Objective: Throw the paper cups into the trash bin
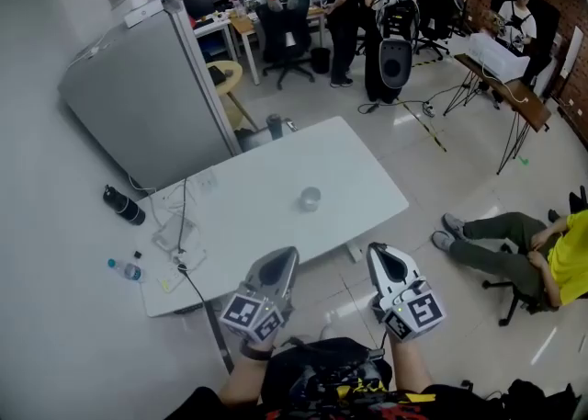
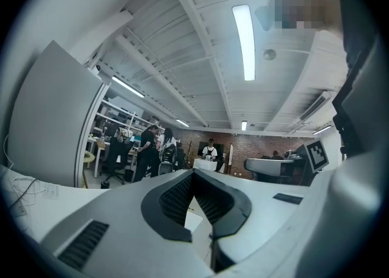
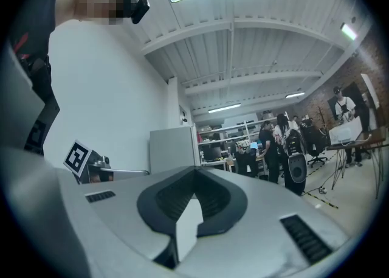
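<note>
paper cup on table, beyond left gripper

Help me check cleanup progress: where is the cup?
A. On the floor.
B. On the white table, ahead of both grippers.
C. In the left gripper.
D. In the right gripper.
B: the cup stands on the white table, apart from the left gripper and right gripper, both shut and empty.
</note>
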